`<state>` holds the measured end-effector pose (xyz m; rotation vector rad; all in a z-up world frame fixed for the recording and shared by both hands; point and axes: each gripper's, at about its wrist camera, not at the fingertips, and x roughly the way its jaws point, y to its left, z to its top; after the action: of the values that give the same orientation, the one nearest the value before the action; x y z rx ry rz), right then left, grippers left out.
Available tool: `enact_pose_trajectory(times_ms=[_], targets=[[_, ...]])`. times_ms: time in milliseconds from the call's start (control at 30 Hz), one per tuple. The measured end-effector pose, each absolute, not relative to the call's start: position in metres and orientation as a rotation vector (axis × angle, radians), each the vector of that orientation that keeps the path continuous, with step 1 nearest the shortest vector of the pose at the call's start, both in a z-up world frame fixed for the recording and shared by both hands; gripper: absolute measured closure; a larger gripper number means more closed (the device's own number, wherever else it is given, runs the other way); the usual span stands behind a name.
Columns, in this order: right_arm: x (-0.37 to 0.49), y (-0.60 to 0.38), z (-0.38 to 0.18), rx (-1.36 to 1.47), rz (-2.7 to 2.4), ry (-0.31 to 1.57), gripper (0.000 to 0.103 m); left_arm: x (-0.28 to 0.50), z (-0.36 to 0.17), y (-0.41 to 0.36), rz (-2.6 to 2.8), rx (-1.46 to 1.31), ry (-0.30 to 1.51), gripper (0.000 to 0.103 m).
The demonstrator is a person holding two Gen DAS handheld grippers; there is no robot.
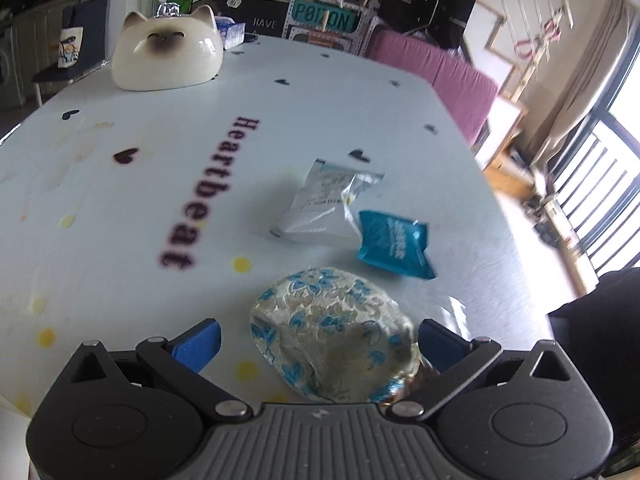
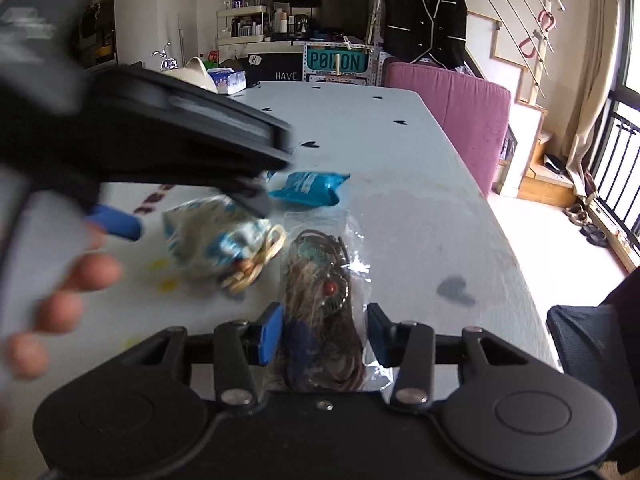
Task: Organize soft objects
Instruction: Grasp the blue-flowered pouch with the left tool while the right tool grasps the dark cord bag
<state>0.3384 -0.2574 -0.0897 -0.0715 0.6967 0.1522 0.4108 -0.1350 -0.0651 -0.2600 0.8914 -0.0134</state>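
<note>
Room: cluttered living space w/ a pink sofa (image 1: 440,76) along the table's far right edge, a black vest (image 2: 426,16) hanging behind it, shelves of bottles at the back, balcony rail + bright window at right.

Table (image 1: 132,208): long, white glossy top w/ "Heartbeat" lettering, black hearts, yellow dots. Far left end: a ceramic cat head (image 1: 166,54) and, behind it, a tissue box (image 1: 230,30).

Left gripper (image 1: 318,344): low over the near part of the table, pointing down its length; in the right wrist view it comes in from the left, tilted, bare fingers (image 2: 80,272) of the person's hand below it. Blue pads spread wide. The floral pouch (image 1: 332,332) sits between them: right pad touching or v. close to its side, left pad clearly apart. Not clamped.

Right gripper (image 2: 322,330): just right of the left one, level, aimed the same way. Pads partly apart, either side of a clear bag (image 2: 320,292) holding a dark dreamcatcher-type item w/ a red bead; bag lies flat on the table. Can't tell if the pads actually press it.

Smaller items: silver packet (image 1: 320,204) mid-table; teal packet (image 1: 394,244) just right of it, corner overlapping. Both beyond the pouch. Beige knotted cord (image 2: 256,264) at the pouch's near end, beside the clear bag.
</note>
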Motion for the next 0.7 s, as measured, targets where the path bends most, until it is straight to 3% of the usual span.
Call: enact_pose_trajectory(times_ms=[233, 300, 367, 467, 567, 700], targets=[[0.288, -0.255, -0.086, -0.020, 0.130, 0.716, 0.058, 0.415, -0.084, -0.146, -0.009, -0.139, 0.898, 0.004], [0.275, -0.255, -0.085, -0.012, 0.131, 0.719, 0.059, 0.412, -0.084, -0.146, -0.010, -0.111, 0.889, 0.013], [0.264, -0.256, -0.084, -0.006, 0.132, 0.723, 0.059, 0.408, -0.083, -0.143, -0.012, -0.083, 0.878, 0.034], [0.249, -0.255, -0.082, -0.004, 0.131, 0.732, 0.059, 0.402, -0.080, -0.136, -0.027, -0.056, 0.864, 0.048], [0.238, -0.251, -0.080, -0.011, 0.133, 0.737, 0.062, 0.393, -0.078, -0.128, -0.046, -0.046, 0.861, 0.056], [0.232, -0.253, -0.078, 0.022, 0.149, 0.741, 0.075, 0.374, -0.077, -0.122, -0.094, -0.037, 0.868, 0.059]])
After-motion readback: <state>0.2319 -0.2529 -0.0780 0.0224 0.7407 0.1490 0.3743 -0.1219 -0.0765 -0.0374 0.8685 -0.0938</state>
